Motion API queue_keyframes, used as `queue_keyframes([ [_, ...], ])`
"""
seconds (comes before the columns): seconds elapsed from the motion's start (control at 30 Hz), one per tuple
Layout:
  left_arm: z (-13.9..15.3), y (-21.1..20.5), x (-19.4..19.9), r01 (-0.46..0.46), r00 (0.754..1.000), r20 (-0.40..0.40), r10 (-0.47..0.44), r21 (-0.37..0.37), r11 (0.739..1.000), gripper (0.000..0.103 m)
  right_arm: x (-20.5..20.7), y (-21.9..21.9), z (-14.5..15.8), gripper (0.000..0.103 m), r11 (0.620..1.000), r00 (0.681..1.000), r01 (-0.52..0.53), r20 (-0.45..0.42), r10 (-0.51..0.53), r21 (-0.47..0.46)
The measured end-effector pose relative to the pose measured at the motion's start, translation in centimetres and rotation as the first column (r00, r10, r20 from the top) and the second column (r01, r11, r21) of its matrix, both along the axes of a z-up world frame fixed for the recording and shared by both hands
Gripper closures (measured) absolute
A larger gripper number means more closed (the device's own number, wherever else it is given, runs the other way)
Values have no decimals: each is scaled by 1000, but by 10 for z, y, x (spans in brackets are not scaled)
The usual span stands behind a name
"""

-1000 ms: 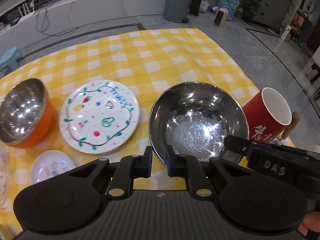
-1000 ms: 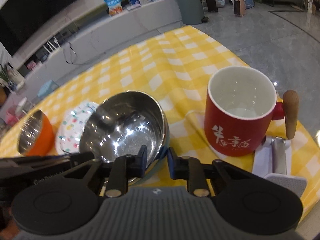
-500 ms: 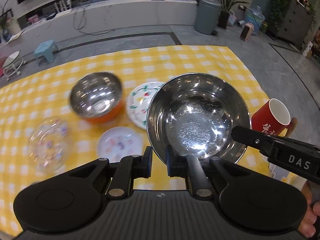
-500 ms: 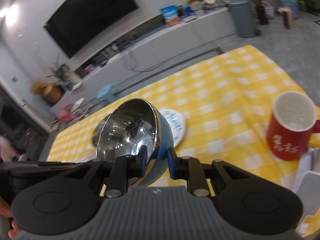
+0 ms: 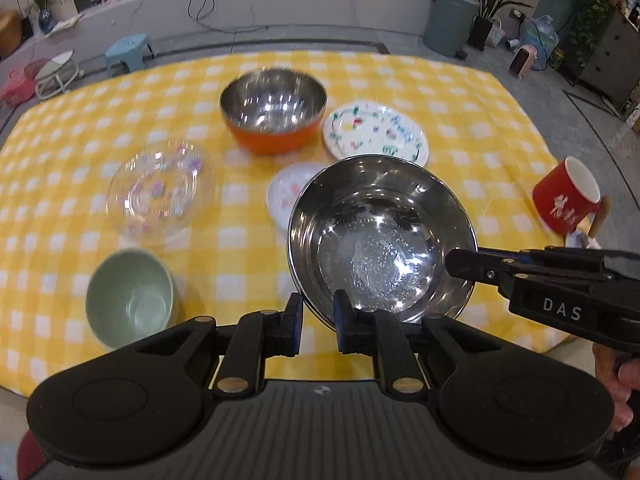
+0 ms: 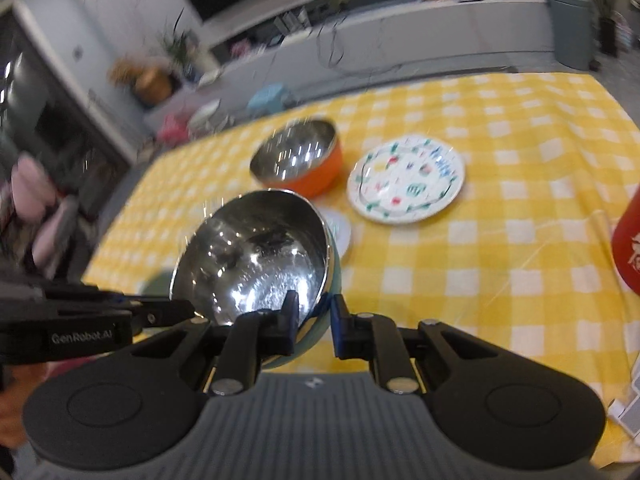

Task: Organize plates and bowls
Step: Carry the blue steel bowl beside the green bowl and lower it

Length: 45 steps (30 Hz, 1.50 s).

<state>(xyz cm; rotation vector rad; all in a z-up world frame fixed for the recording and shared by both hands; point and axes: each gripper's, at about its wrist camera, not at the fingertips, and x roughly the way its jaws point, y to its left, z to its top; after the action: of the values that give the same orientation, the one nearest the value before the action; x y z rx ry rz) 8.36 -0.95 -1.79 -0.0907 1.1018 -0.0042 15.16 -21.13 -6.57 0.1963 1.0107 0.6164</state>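
A steel bowl with a teal outside (image 5: 380, 240) (image 6: 260, 256) hangs above the yellow checked cloth, tilted in the right wrist view. My left gripper (image 5: 319, 318) pinches its near rim, one pad inside and one outside, and its jaws are opening slightly. My right gripper (image 6: 314, 316) grips the rim on the other side, its jaws closing; it reaches in from the right in the left wrist view (image 5: 452, 262). On the cloth beyond lie an orange-sided steel bowl (image 5: 272, 116), a fruit-patterned plate (image 5: 376, 132) and a small white plate (image 5: 286, 192), partly hidden by the held bowl.
A clear glass dish (image 5: 160, 188) and a pale green bowl (image 5: 128, 300) sit at the left of the cloth. A red mug (image 5: 566, 196) stands near the right edge. A person's hand (image 5: 624, 392) holds the right gripper. Stools, a bin and plants stand on the floor beyond.
Both grippers have lifted the steel bowl and carried it left, away from the red mug. The glass dish and green bowl have come into the left wrist view.
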Motion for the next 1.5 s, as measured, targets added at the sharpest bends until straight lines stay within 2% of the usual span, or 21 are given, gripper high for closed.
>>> queue_keyframes([
  [0.33, -30, 17, -11, -29, 998, -54, 28, -21, 999, 85, -9, 22, -18, 88, 997, 998, -51, -35, 49, -61],
  [0.53, -38, 26, -17, -22, 998, -64, 20, -35, 999, 86, -8, 33, -32, 88, 997, 995, -52, -86, 47, -56],
  [0.6, -36, 28, -21, -6, 999, -40, 4, -43, 999, 90, -10, 37, -34, 88, 995, 995, -63, -76, 58, -73],
  [0.7, -32, 30, -21, 19, 998, -52, -26, -136, 991, 91, -12, 41, -32, 88, 995, 991, -93, -95, 89, -35],
  [0.73, -31, 29, -22, 24, 998, -52, -32, -146, 989, 91, -13, 43, -32, 88, 995, 990, -102, -100, 99, -24],
  [0.83, -30, 23, -24, 34, 999, -30, -37, -95, 995, 91, -20, 55, -30, 89, 989, 990, -129, -61, 124, -77],
  [0.97, -24, 32, -24, -18, 1000, 3, 18, -80, 997, 91, -20, 58, -38, 89, 985, 992, -117, -58, 110, -124],
  [1.07, -18, 37, -23, -33, 999, 30, 34, -36, 999, 90, -17, 53, -40, 89, 989, 991, -113, -80, 105, -97],
  [1.27, -24, 50, -20, -49, 999, 11, 50, -22, 999, 90, -19, 56, -38, 89, 987, 991, -119, -70, 112, -108],
  [1.5, -30, 48, -21, -38, 999, 26, 37, 5, 999, 77, -17, 55, -40, 88, 987, 989, -129, -89, 121, -91],
])
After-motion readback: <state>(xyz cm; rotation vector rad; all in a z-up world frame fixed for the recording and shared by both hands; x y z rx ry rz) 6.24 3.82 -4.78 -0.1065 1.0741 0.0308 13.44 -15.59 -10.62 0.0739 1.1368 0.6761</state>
